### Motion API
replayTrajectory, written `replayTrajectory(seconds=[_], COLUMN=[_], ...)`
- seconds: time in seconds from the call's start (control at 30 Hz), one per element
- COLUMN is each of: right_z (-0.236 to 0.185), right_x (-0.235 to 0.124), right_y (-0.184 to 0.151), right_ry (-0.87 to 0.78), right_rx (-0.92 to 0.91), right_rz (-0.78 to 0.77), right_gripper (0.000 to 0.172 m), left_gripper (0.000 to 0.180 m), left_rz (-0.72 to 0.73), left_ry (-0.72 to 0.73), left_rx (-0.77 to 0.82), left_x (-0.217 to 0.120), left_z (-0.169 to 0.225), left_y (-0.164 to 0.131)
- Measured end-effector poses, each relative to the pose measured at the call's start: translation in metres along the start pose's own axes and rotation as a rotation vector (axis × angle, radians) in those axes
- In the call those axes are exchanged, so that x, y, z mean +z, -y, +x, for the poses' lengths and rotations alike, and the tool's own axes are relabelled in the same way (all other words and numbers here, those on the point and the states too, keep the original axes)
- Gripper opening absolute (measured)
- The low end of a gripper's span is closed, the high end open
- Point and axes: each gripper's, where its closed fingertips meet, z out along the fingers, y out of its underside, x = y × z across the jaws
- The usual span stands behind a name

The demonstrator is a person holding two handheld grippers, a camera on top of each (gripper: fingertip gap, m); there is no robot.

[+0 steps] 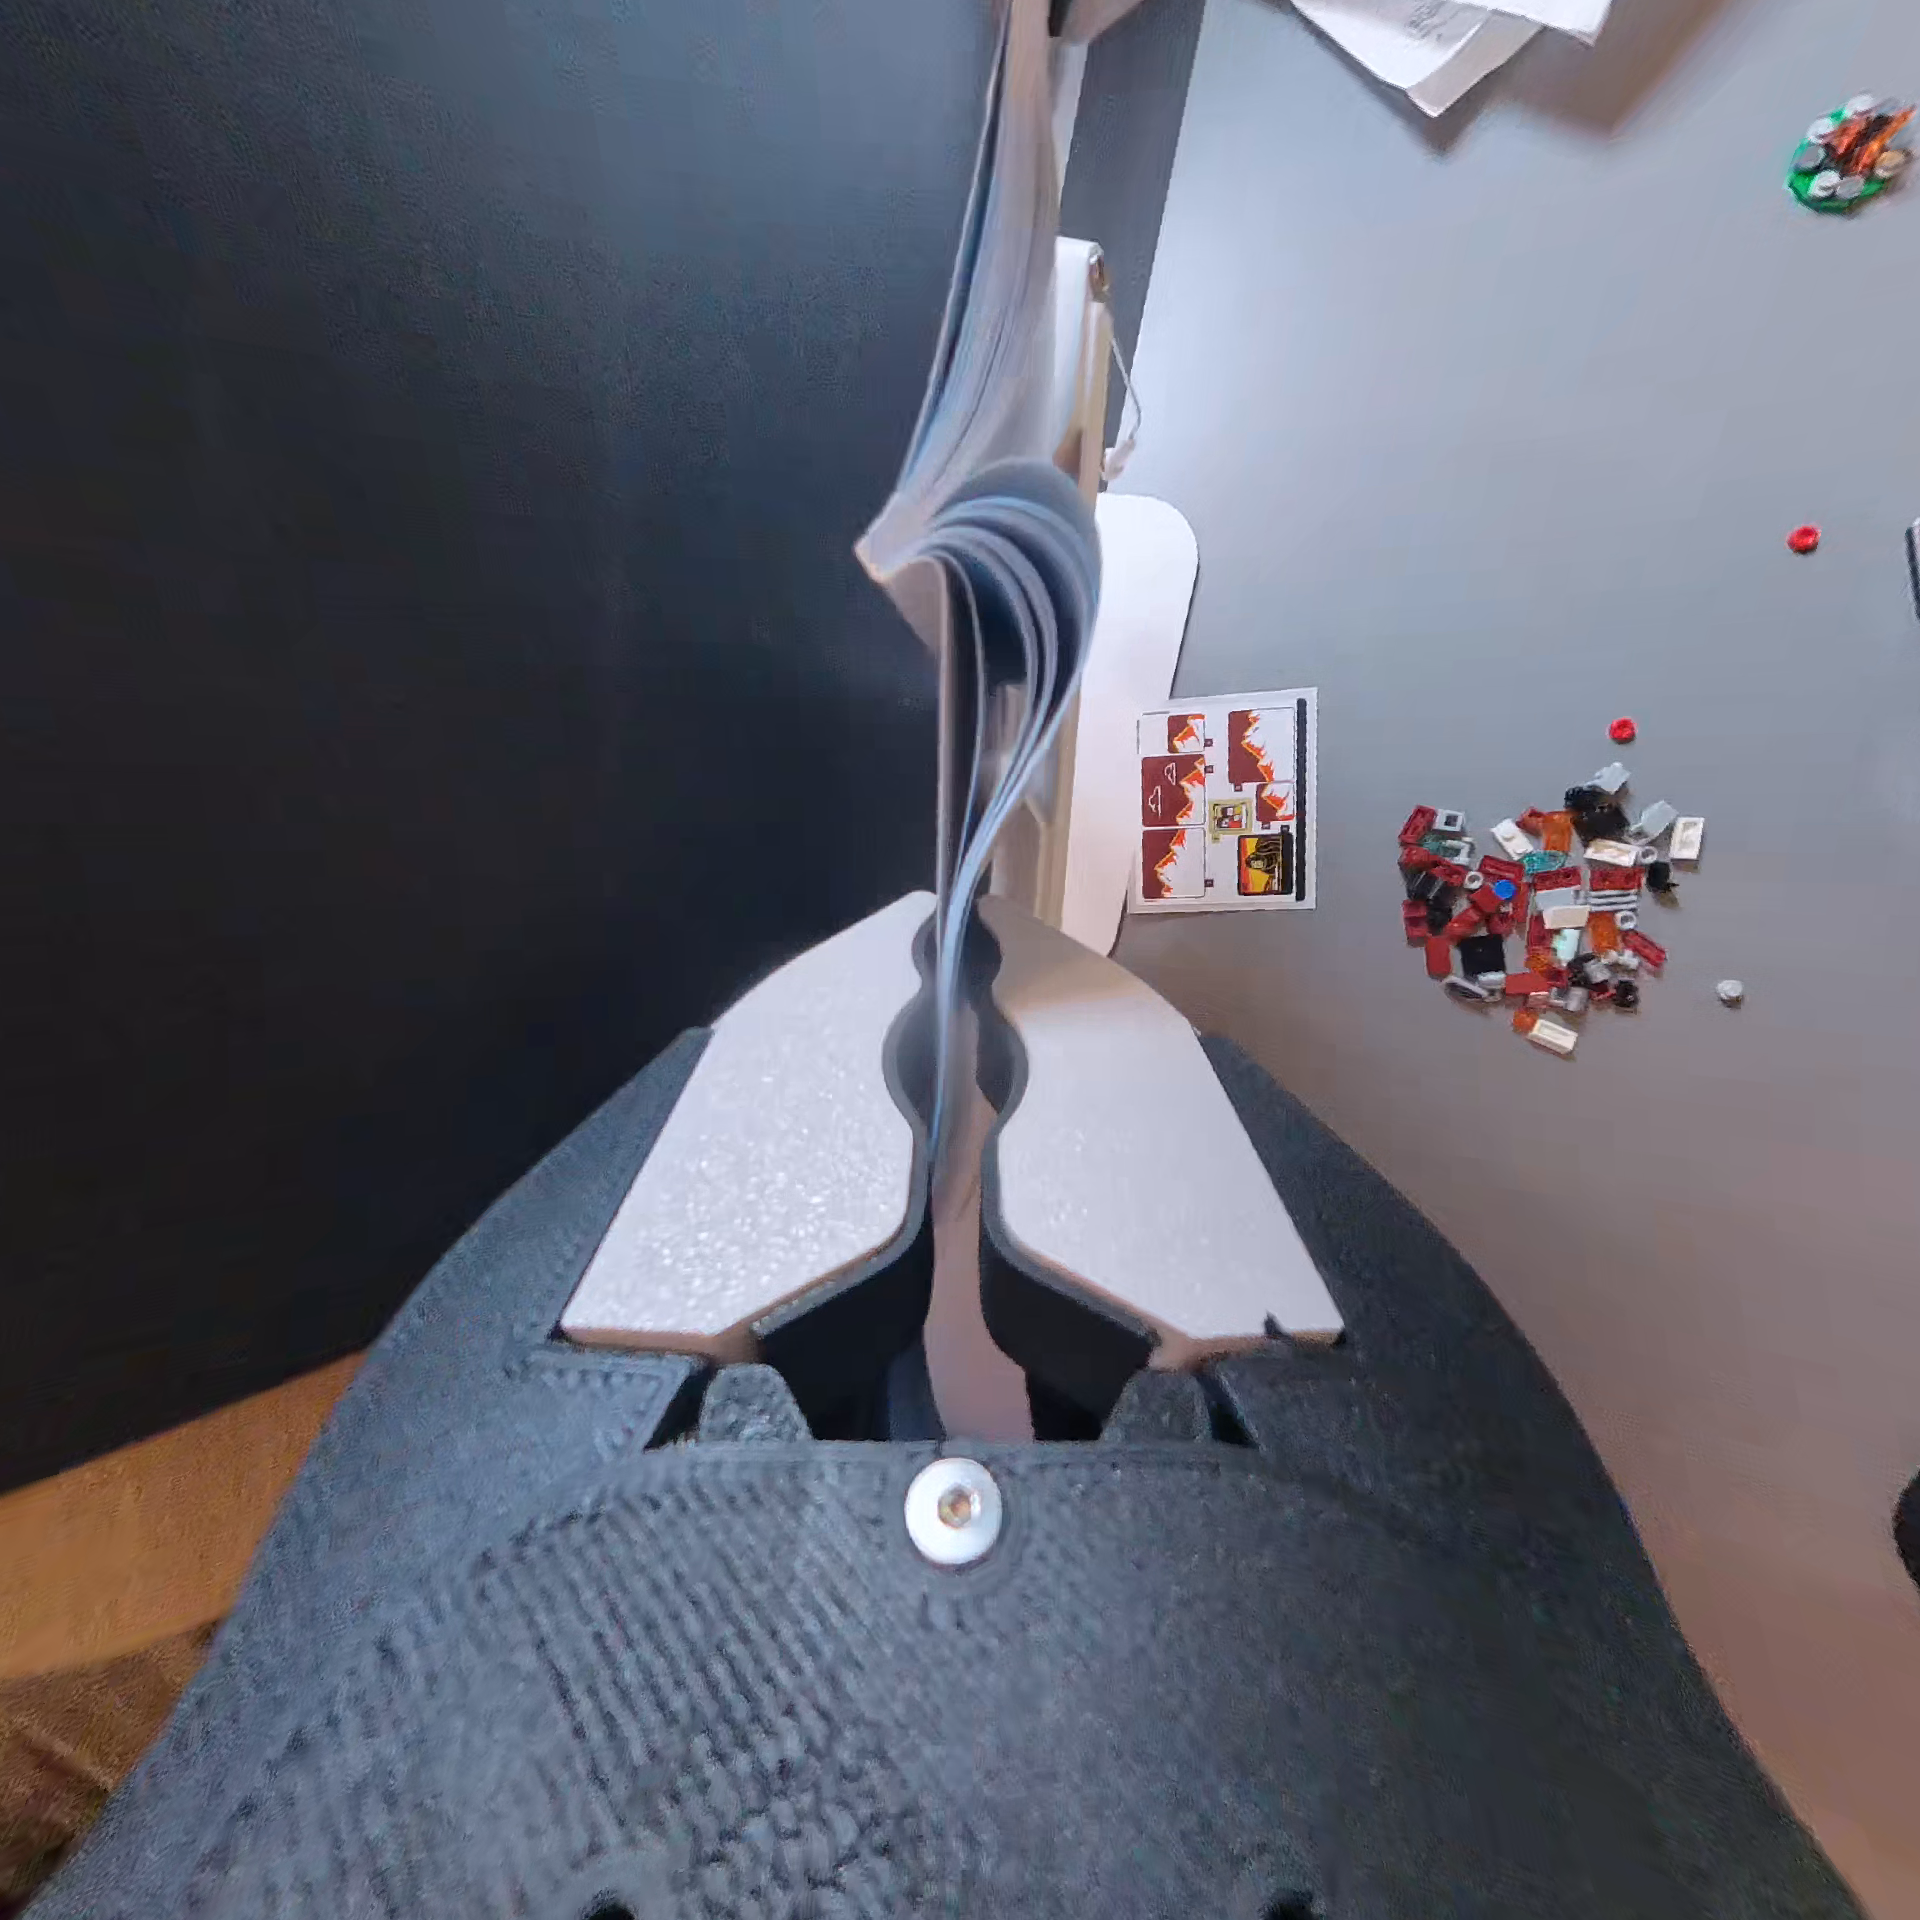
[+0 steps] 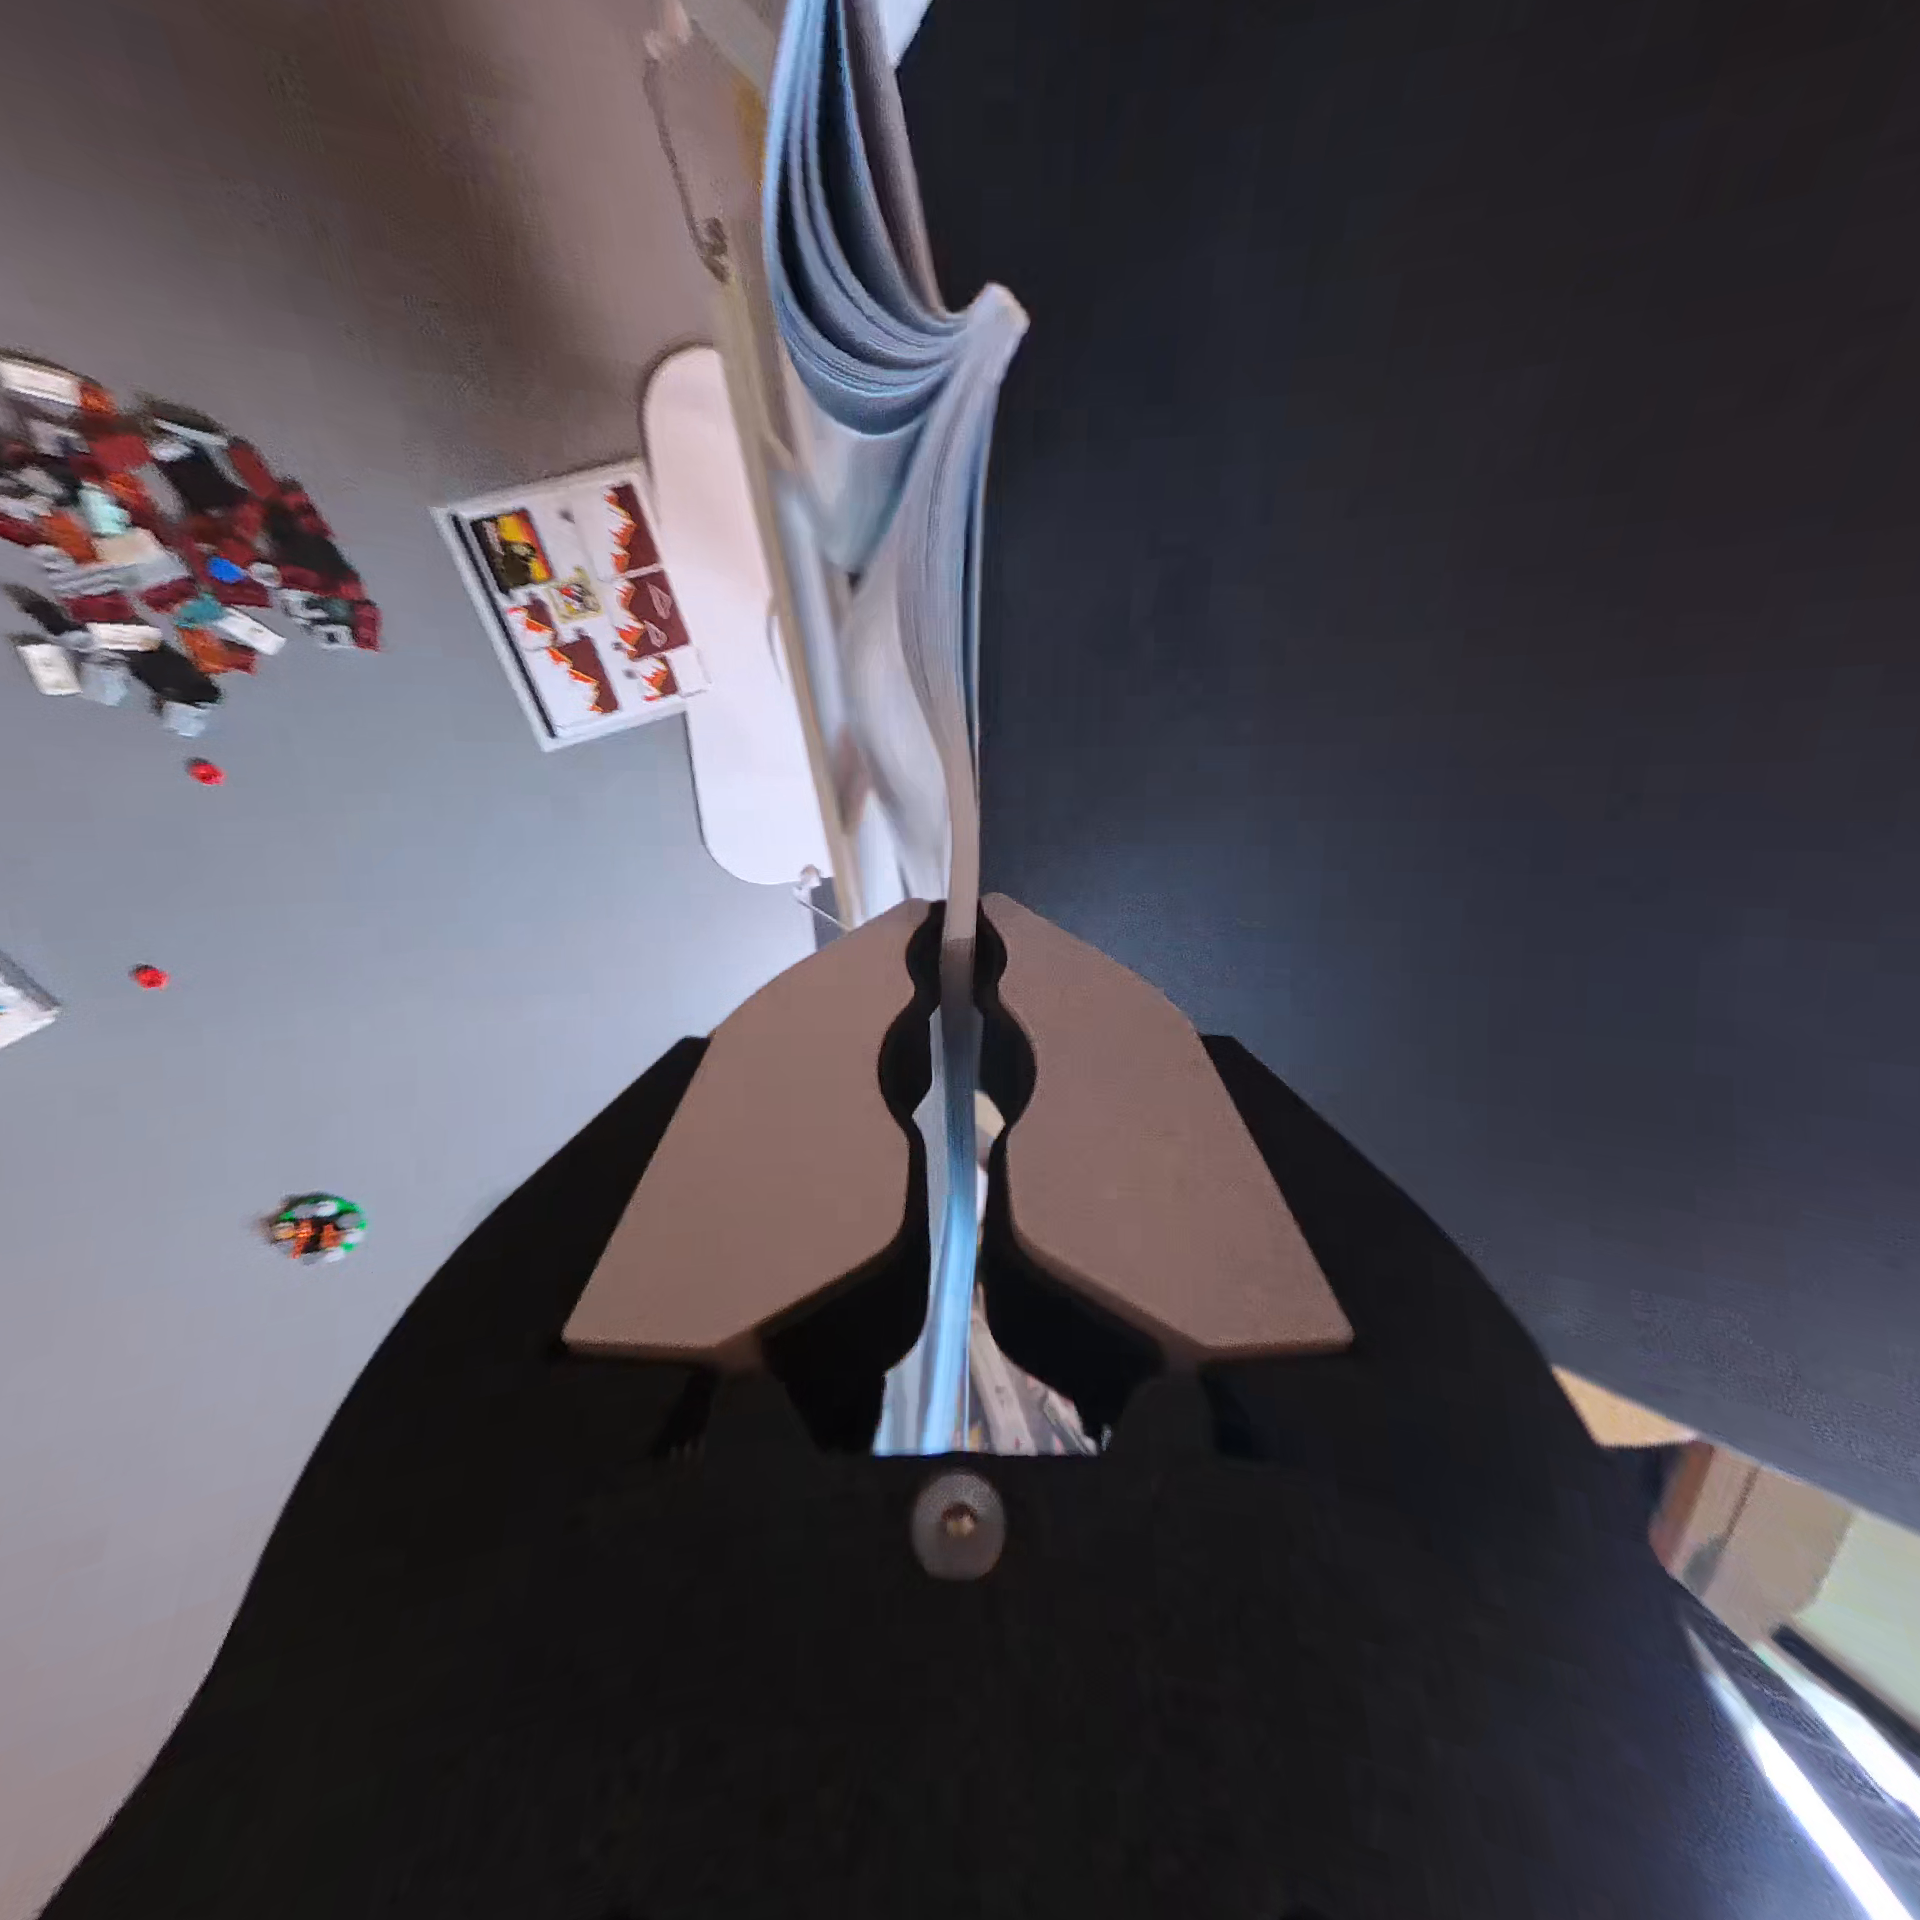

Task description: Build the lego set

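- The left gripper (image 1: 961,977) is seen with its pale grey fingers (image 1: 790,1122) clenched on a few thin, blue-edged pages of a soft-covered white booklet (image 1: 997,395), which bend in an S-curve between the pads.
- The right gripper (image 2: 961,966) is seen with its fingers (image 2: 1132,1122) clenched on a thicker sheaf of pages of the same booklet (image 2: 883,343), pressed flat between both pads.
- The booklet is held on edge above the grey tabletop (image 1: 1455,468), its dark cover filling one side of each view and loose pages fanning at its corner.
- A white rounded card (image 1: 1143,644) is seen on the tabletop just beside the booklet.
- A small sticker sheet with red and orange flame shapes (image 1: 1226,800) lies touching that card.
- A heap of small red, black, grey and orange building bricks (image 1: 1538,904) lies well apart from the grippers.
- Two loose red round studs (image 1: 1804,538) and a small green round built piece (image 1: 1855,154) are seen toward the far edge.
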Motion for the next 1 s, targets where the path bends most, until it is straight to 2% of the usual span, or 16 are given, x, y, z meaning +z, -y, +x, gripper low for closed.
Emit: replayTrajectory(seconds=[0.13,0.23,0.33,0.53,0.63,0.73,0.8,0.93,1.0], right_z=[0.026,0.04,0.045,0.055,0.049,0.021,-0.003,-0.022,-0.017], right_x=[0.031,0.037,0.037,0.021,0.014,0.01,0.018,0.066,0.083], right_y=[-0.01,-0.009,-0.008,-0.019,-0.025,0.001,0.026,0.05,0.058], right_ry=[-0.091,-0.202,-0.304,-0.565,-0.651,-0.642,-0.59,-0.541,-0.552], right_rx=[-0.01,-0.022,-0.046,-0.058,-0.044,0.005,0.017,0.029,0.074], right_rz=[-0.05,0.008,0.051,0.076,0.095,0.259,0.361,0.364,0.386], right_gripper=[0.009,0.015,0.017,0.036,0.039,0.035,0.023,0.022,0.019], left_gripper=[0.014,0.02,0.025,0.038,0.033,0.032,0.031,0.024,0.021], left_rz=[0.014,0.069,0.099,0.104,0.123,0.114,0.128,0.284,0.361], left_ry=[0.048,0.147,0.254,0.463,0.59,0.649,0.699,0.772,0.693], left_rx=[-0.033,-0.016,0.025,0.137,0.199,0.197,0.193,0.111,0.032], left_x=[0.018,0.02,0.018,0.01,-0.004,-0.014,-0.023,-0.047,-0.047], left_z=[-0.019,-0.029,-0.035,-0.037,-0.044,-0.051,-0.055,-0.047,-0.026], left_y=[-0.004,-0.003,-0.002,-0.002,0.0,-0.002,-0.002,0.011,0.015])
